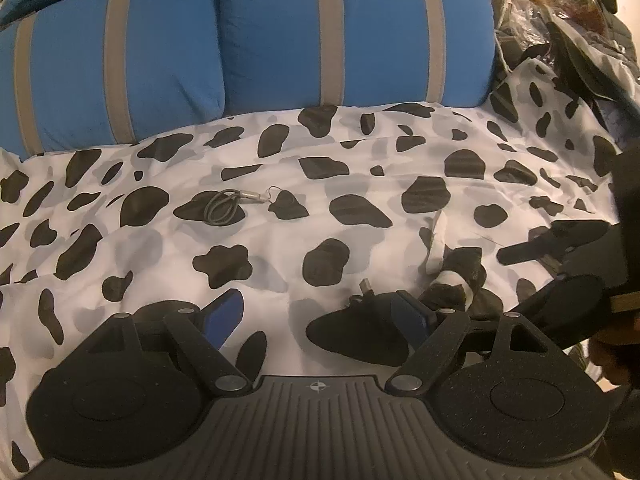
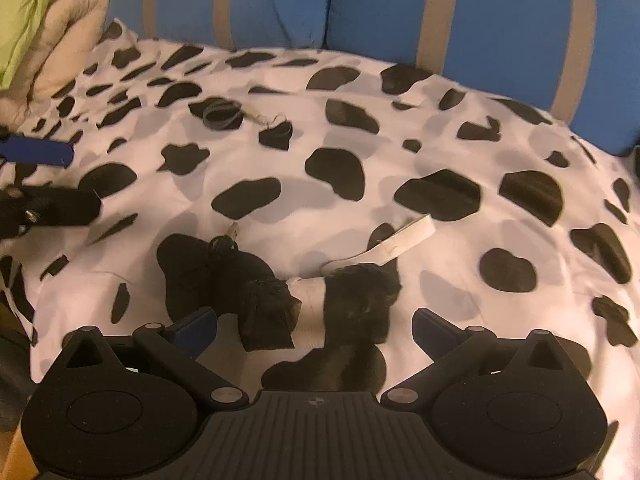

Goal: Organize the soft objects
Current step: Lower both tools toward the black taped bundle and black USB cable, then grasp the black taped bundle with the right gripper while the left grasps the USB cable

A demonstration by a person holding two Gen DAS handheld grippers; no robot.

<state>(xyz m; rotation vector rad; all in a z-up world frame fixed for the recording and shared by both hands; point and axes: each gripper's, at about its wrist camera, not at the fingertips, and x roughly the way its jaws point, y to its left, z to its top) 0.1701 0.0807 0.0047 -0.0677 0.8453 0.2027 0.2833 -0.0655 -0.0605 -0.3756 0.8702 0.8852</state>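
A black fuzzy soft item (image 2: 360, 292) with a white band around its middle lies on the cow-print sheet (image 2: 440, 140), a loose white strip (image 2: 400, 244) beside it. My right gripper (image 2: 316, 328) is open, its blue pads on either side of the item without touching it. In the left wrist view the same item (image 1: 464, 272) lies just right of my left gripper (image 1: 320, 318), which is open over bare sheet (image 1: 280, 252). The right gripper (image 1: 528, 280) enters from the right edge there. The left gripper (image 2: 80, 180) shows at the left edge of the right wrist view.
Two blue pillows (image 1: 352, 32) with grey stripes line the far side of the bed. A coiled grey cable (image 1: 222, 210) lies mid-sheet, also seen as the cable (image 2: 220, 114). Plastic bags and dark clothes (image 1: 580, 20) pile up at the far right; a beige fluffy blanket (image 2: 60, 28) sits at far left.
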